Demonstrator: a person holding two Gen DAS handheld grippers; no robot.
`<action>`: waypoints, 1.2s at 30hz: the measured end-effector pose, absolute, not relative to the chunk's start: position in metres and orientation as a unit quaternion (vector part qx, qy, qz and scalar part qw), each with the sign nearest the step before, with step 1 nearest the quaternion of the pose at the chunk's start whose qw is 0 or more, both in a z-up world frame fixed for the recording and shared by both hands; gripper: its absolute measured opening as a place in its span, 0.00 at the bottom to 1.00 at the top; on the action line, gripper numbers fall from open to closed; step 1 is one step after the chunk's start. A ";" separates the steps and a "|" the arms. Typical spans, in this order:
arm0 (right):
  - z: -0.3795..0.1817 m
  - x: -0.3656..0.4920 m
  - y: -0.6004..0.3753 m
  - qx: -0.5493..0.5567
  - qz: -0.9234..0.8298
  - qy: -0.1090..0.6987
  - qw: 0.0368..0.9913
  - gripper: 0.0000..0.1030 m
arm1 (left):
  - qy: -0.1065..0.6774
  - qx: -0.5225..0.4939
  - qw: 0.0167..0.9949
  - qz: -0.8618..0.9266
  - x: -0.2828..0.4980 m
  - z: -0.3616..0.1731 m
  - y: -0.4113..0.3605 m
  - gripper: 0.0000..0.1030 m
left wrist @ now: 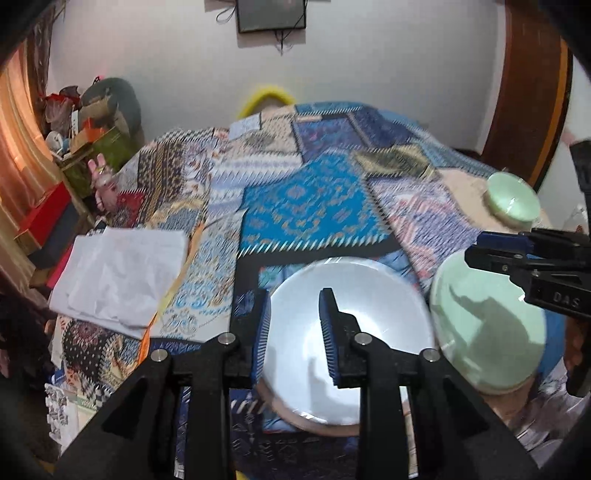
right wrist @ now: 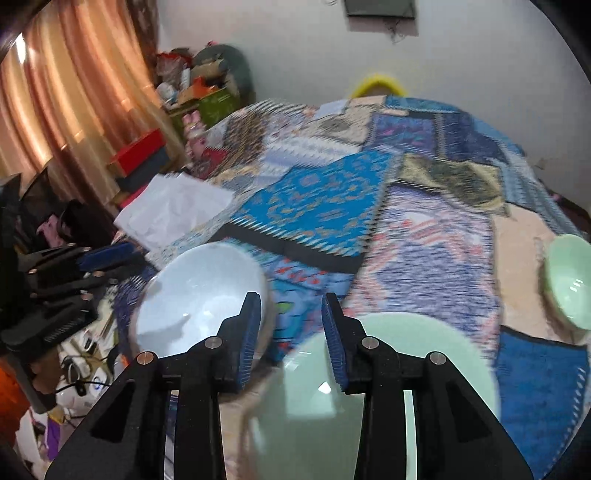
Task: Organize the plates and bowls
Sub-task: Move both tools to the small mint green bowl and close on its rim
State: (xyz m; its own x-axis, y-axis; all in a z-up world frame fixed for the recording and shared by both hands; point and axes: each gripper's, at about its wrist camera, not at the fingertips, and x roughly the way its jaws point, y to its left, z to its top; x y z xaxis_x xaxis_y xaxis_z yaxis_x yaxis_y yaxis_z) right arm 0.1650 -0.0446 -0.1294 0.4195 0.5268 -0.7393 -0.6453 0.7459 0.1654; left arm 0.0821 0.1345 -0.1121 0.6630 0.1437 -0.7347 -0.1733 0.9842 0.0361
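From the left wrist camera, a bed covered by a blue patchwork blanket (left wrist: 314, 206) fills the room below a pale wall, where a dark framed screen (left wrist: 271, 14) hangs. Orange curtains (left wrist: 18, 147) and a heap of boxes and bags stand at the left edge, and a white folded cloth (left wrist: 118, 273) lies on the blanket's near left part. The left gripper (left wrist: 295, 325) hangs above a white bowl (left wrist: 351, 354) that sits upright on the blanket. Its blue pads (left wrist: 260, 332) stand apart, one on each side of the bowl's left rim, and neither clearly presses on it. Just to the right of the white bowl lies a pale green bowl (left wrist: 487, 332), with the right gripper (left wrist: 517, 254) above its far edge. A second, smaller green bowl (left wrist: 513, 199) rests farther back on the right, well apart from the others.

From the right wrist camera, the same blanket (right wrist: 369, 206) spreads ahead, with the curtains (right wrist: 66, 110) on the left and the white cloth (right wrist: 173, 210) beyond the bowls. The right gripper (right wrist: 291, 336) has its jaws apart with nothing between them; it hangs over the near rim of the pale green bowl (right wrist: 424, 332). The white bowl (right wrist: 199, 299) sits just to the left, and the left gripper (right wrist: 92, 266) shows beside it at the frame's left. The smaller green bowl (right wrist: 569, 284) lies at the far right.
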 end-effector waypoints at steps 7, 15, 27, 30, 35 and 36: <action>-0.101 0.184 -0.124 -0.053 0.280 0.387 0.877 0.38 | 0.371 -0.020 0.926 0.062 0.104 -0.087 0.096 0.44; -0.077 0.201 -0.199 -0.058 0.201 0.352 0.912 0.47 | 0.361 -0.014 0.932 0.023 0.144 -0.073 0.040 0.53; -0.099 0.267 -0.285 -0.013 0.092 0.365 0.926 0.52 | 0.363 0.036 0.929 -0.063 0.219 -0.080 -0.051 0.67; -0.115 0.287 -0.293 -0.011 0.077 0.378 0.922 0.52 | 0.383 0.030 0.920 -0.072 0.242 -0.092 -0.060 0.67; -0.142 0.318 -0.307 0.013 0.071 0.411 0.909 0.48 | 0.413 0.040 0.907 -0.071 0.280 -0.116 -0.078 0.67; -0.147 0.323 -0.309 0.016 0.072 0.416 0.906 0.45 | 0.414 0.044 0.906 -0.070 0.287 -0.121 -0.083 0.67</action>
State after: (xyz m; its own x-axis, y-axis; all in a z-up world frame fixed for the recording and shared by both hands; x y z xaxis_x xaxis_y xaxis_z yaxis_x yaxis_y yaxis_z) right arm 0.3234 -0.3093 -0.1473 0.6434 0.1437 -0.7519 -0.1164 0.9892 0.0894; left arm 0.2871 -0.0832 -0.1214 0.6470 -0.0903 -0.7571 0.1639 0.9862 0.0225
